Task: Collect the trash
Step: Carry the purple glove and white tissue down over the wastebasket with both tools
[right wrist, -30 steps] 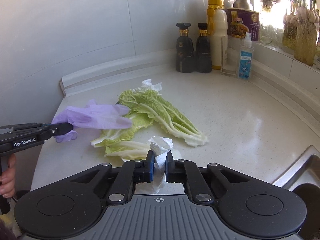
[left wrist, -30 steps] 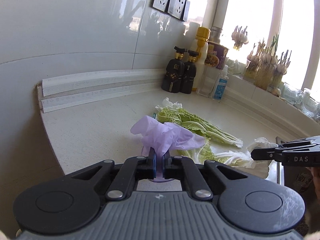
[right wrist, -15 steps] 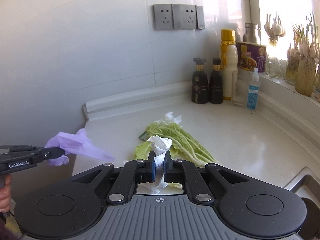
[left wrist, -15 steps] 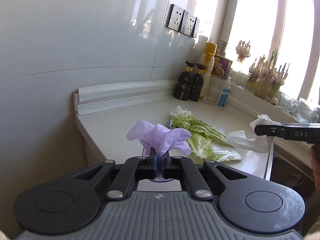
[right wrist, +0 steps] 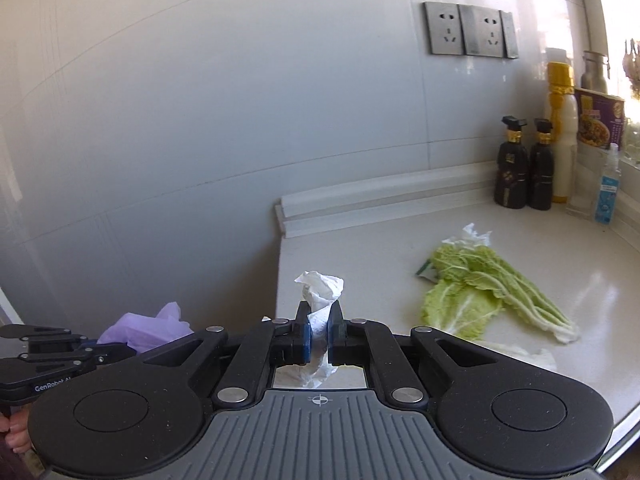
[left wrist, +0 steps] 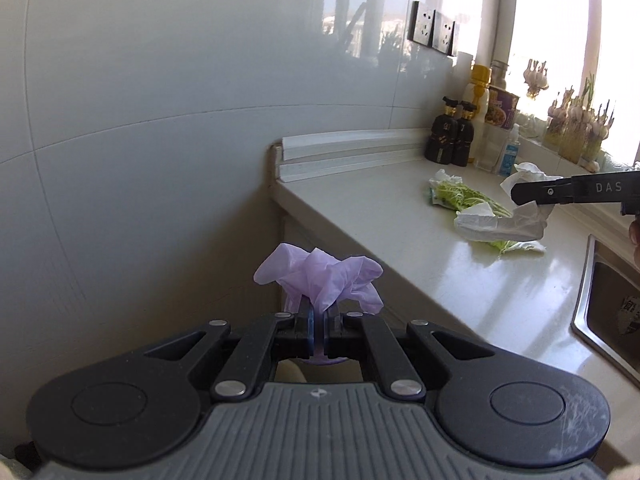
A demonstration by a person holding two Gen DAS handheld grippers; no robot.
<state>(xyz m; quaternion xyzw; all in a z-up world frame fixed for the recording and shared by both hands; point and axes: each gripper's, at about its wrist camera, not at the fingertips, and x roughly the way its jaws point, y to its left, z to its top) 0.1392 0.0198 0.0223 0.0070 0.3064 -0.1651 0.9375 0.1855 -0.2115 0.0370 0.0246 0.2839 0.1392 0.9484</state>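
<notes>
Counter (right wrist: 400, 240) holds cabbage | left claw (left wrist: 319, 330) pinches purple glove (left wrist: 320, 280), upright | right claw (right wrist: 319, 334) pinches tissue (right wrist: 320, 292), upright

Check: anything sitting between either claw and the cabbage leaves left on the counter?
Nothing visible does. The cabbage leaves lie in the open, but the left claw grips a purple glove and the right claw a paper tissue.

Home kitchen, pale countertop (right wrist: 460, 248), steel sink (left wrist: 600, 312), sauce bottles (right wrist: 524, 168), wall sockets (right wrist: 468, 34)
</notes>
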